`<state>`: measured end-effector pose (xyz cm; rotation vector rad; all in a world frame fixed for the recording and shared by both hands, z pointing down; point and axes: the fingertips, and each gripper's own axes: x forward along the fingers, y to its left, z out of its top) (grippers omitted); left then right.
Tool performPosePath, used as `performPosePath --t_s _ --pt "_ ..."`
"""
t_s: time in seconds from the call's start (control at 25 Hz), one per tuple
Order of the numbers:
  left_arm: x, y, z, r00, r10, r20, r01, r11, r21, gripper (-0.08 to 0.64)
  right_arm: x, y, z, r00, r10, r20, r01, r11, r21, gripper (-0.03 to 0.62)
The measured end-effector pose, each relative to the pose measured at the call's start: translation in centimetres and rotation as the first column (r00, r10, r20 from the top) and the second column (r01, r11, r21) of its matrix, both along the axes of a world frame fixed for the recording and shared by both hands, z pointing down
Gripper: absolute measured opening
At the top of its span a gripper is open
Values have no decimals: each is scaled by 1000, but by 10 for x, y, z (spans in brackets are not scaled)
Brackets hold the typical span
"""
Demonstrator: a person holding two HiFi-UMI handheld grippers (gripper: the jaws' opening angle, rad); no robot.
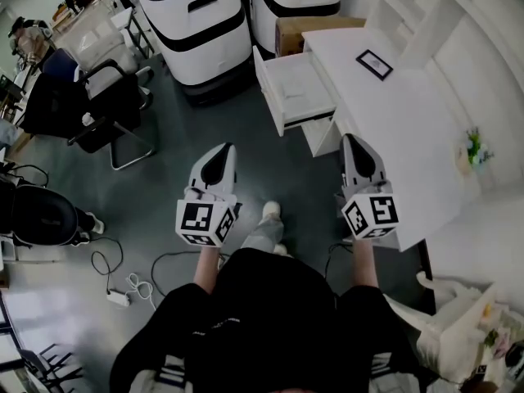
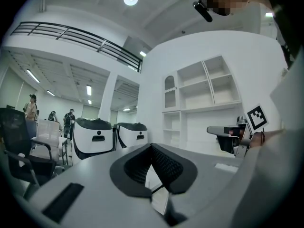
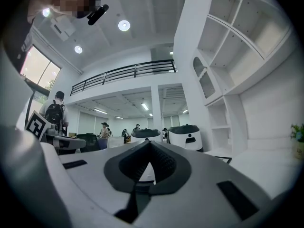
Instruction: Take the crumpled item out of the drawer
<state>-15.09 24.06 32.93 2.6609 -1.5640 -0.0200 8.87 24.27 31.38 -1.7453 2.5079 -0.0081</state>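
The white desk's drawer [image 1: 282, 109] stands pulled out, ahead of me and a little to the right. A pale wrinkled shape [image 1: 295, 90] lies inside it, too small to make out clearly. Both grippers are held at waist height above the grey floor, well short of the drawer and pointing forward. My left gripper [image 1: 223, 148] has its jaws together with nothing between them, as the left gripper view [image 2: 152, 147] confirms. My right gripper [image 1: 350, 139] hovers beside the desk's near corner, also shut and empty [image 3: 151, 143].
The white desk [image 1: 401, 129] carries a small framed picture [image 1: 374, 64] and a little plant [image 1: 475, 147]. Two large white machines [image 1: 192, 23] and a cardboard box [image 1: 311, 29] stand behind the drawer. Black office chairs [image 1: 102, 105] are at the left, and cables [image 1: 123, 289] lie on the floor.
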Motion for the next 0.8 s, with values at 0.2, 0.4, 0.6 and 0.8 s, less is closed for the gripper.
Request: performPosePath --t_s 0.2,0.4,0.6,0.8 --pt "4 -37 6 1000 -1 -5 1 1000 -2 -2 6 -36 9 1000 6 -1 -6 1000 -12 -9" --pt "9 -84 4 1000 10 -6 -10 1000 3 -3 11 -79 10 1000 21 7 -21 1000 -19 -9" --pt "12 -127 3 1000 28 -10 -28 1000 1 -2 13 -120 12 999 33 13 -33 999 -33 -9" --pt "10 -163 12 999 43 -23 -43 999 -18 -2 8 -155 19 999 45 17 -44 998 -49 -9"
